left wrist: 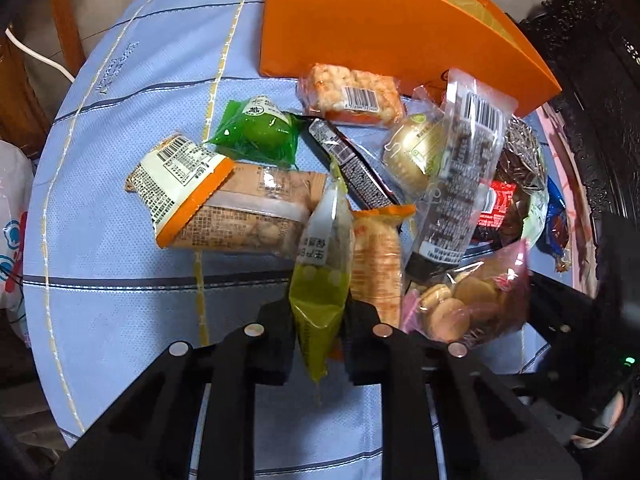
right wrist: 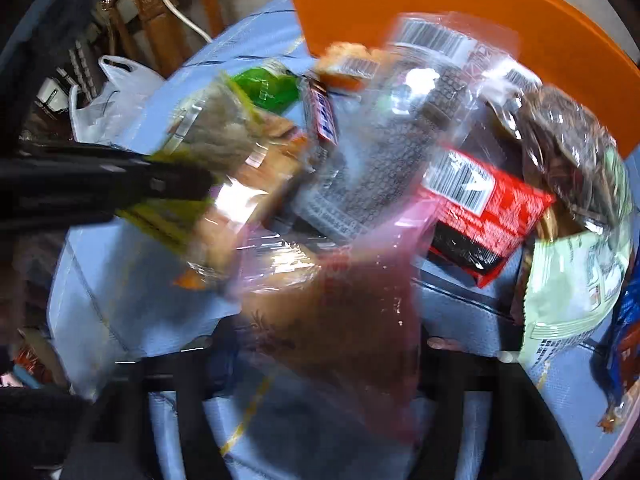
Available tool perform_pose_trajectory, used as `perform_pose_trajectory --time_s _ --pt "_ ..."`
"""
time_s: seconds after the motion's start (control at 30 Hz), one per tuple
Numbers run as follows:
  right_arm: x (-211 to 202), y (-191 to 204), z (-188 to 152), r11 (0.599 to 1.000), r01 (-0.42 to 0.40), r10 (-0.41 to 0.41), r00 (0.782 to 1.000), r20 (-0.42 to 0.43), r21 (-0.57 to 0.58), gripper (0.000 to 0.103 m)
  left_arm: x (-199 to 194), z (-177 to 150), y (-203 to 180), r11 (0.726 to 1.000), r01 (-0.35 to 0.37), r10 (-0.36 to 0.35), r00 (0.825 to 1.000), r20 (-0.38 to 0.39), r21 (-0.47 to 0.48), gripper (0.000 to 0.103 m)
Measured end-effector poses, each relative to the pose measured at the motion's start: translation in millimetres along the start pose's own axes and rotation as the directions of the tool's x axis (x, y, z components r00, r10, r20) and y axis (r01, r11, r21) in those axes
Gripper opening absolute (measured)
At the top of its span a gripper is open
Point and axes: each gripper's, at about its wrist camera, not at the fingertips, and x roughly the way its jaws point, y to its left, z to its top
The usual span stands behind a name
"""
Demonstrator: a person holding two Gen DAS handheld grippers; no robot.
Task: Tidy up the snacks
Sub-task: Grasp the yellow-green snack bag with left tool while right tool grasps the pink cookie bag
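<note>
My left gripper (left wrist: 318, 330) is shut on a yellow-green snack packet (left wrist: 322, 280) and holds it above the blue tablecloth (left wrist: 120, 280); it shows from the side in the right wrist view (right wrist: 176, 184). My right gripper (right wrist: 320, 360) is shut on a pink transparent bag of round biscuits (right wrist: 320, 312), blurred by motion; the bag also shows in the left wrist view (left wrist: 468, 300). A pile of snacks lies beyond: a green packet (left wrist: 256, 132), an orange-edged packet (left wrist: 180, 184), a clear dark-biscuit bag (left wrist: 460, 184), a red packet (right wrist: 484, 208). An orange box (left wrist: 380, 24) stands behind the pile.
A white plastic bag (right wrist: 108, 96) lies at the table's left edge. A pale green packet (right wrist: 572, 292) and a blue packet (right wrist: 624, 344) lie at the right. Dark carved furniture (left wrist: 592, 80) stands to the right, wooden chairs (left wrist: 60, 20) behind the table.
</note>
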Motion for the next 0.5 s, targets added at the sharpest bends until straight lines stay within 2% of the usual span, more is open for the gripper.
perform_pose_trajectory --time_s 0.03,0.13,0.27,0.37,0.5 --pt "-5.0 1.4 -0.2 1.0 -0.008 0.008 1.0 -0.005 -0.001 0.049 0.6 0.0 1.4 1.0 0.01 -0.01 1.0 -0.002 -0.013 0.017" --pt "-23.4 -2.4 -5.0 0.995 -0.091 0.09 0.996 0.025 0.046 0.048 4.5 0.2 9.2 0.998 0.031 -0.032 0.999 -0.018 -0.051 0.019" --pt "-48.9 -21.2 -23.4 0.974 -0.167 0.158 0.985 0.068 0.156 0.048 18.2 -1.7 6.5 0.997 0.039 -0.043 0.997 -0.07 -0.068 0.02" --pt "-58.3 -38.8 -38.5 0.964 -0.163 0.15 0.986 0.077 0.21 0.048 22.2 -4.4 1.7 0.999 0.002 -0.005 0.997 -0.073 -0.04 0.017" --pt "-67.5 -52.0 -53.0 0.95 -0.162 0.139 0.985 0.101 0.268 0.048 4.4 -4.9 -5.9 1.0 0.008 -0.009 0.999 -0.04 -0.016 0.016"
